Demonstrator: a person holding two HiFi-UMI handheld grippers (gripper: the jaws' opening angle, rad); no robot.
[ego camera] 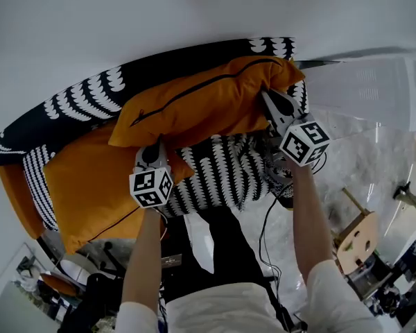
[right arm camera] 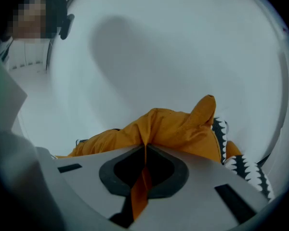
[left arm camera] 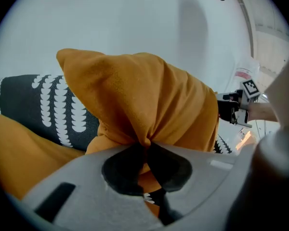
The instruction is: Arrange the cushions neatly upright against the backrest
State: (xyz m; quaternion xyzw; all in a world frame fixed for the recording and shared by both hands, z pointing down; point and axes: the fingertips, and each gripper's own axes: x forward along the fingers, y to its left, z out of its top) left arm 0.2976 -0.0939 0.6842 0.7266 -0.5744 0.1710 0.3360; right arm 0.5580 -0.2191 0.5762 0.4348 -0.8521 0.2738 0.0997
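Well, pinching just thin folds of the plump orange fabric cushion (ego camera: pixel 208 103) with left hand-held gripper (left arm camera: pixel 145 146) and right hand-held gripper (right arm camera: pixel 145 150), clamped tight. Could slip out, flop forward.

A: Head view?
B: High above the orange fabric cushion with the black zip (ego camera: pixel 208 103), looking steeply down.
A: Gripper views?
B: Hard against it, one at its left, one at its right; all three share it.

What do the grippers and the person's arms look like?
The left gripper and right gripper have grey bodies and black-lined jaws, each with a white cube of black square markers. A black cable hangs from the right one. The sleeves are short and white.
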